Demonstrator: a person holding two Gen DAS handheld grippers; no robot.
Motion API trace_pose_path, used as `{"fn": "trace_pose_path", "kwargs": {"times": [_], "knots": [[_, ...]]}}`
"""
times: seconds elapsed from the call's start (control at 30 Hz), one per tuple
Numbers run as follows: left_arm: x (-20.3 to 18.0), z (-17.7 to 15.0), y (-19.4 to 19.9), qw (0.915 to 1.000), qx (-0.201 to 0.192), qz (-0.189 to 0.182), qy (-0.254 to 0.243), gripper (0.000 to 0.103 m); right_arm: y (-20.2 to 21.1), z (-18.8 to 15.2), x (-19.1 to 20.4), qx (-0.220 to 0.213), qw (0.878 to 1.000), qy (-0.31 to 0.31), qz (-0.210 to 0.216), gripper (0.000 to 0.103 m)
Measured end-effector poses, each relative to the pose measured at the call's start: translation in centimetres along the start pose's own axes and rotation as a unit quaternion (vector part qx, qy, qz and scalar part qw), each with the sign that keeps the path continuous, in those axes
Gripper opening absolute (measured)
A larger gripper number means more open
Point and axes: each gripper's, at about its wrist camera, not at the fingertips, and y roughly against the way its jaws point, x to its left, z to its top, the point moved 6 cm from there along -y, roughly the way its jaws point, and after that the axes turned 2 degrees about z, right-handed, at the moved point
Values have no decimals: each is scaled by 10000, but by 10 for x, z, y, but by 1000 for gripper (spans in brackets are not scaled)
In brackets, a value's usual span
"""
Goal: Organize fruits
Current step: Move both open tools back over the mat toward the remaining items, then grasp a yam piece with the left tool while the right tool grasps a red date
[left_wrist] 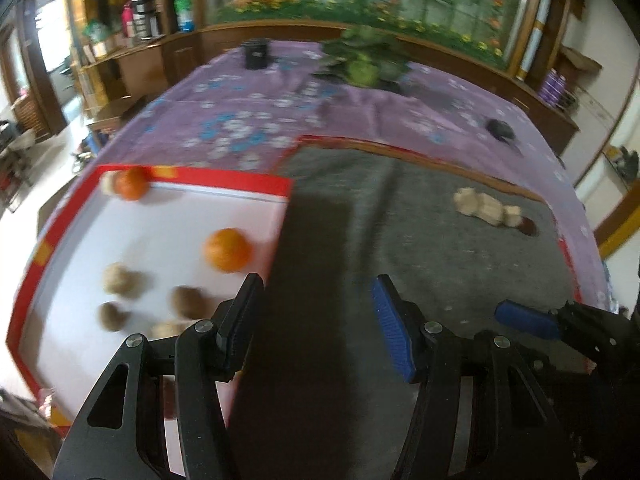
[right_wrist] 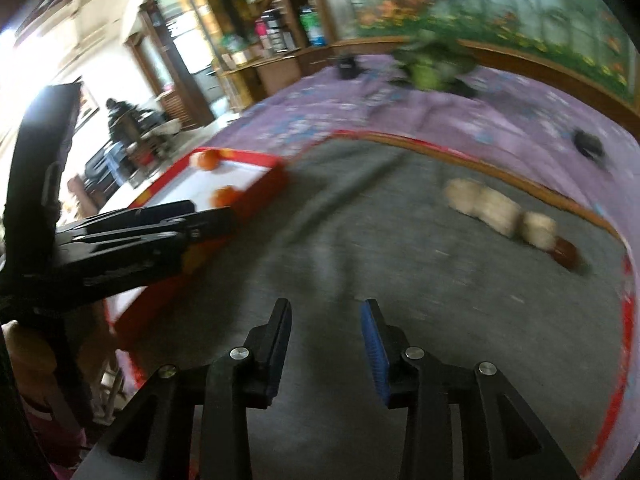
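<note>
A red-rimmed white tray (left_wrist: pixel 240 182) on the left holds two oranges, one in the middle (left_wrist: pixel 227 250) and one in the far corner (left_wrist: pixel 131 183), plus several brown round fruits (left_wrist: pixel 120 279). On the grey mat (left_wrist: pixel 420 240) to the right lies a row of pale tan fruits (left_wrist: pixel 486 208) with a dark red one (left_wrist: pixel 528 226) at its end. My left gripper (left_wrist: pixel 318 284) hangs open and empty over the tray's right edge. My right gripper (right_wrist: pixel 326 308) is open and empty above the mat, with the tan fruits (right_wrist: pixel 496 210) ahead to its right. The tray (right_wrist: pixel 256 168) shows at left.
A purple flowered cloth (left_wrist: pixel 248 120) covers the table. A green potted plant (left_wrist: pixel 364 64) and a black box (left_wrist: pixel 257 54) stand at the far end. A small dark object (left_wrist: pixel 500 129) lies at the right. Wooden shelves with bottles line the back wall.
</note>
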Motion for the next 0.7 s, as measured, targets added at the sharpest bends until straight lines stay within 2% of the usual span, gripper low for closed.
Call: {"fn": "trace_pose_path", "kwargs": {"times": [0.2,0.37,0.57,0.7], "knots": [[-53,13,-25,9980,225,-488,-345,57,22,-4,-61,-137,9980,-492,-367,36],[-84,30,-43,9957,303,-648,-586,57,35,-1,-89,-214,9964,-640,-512,39],[-113,44,-69,9921,420,-583,-1030,57,33,5,-103,-170,9966,-571,-564,40],[-120,45,-78,9897,496,-597,-1203,57,32,14,-116,-197,9958,-351,-827,40]]}}
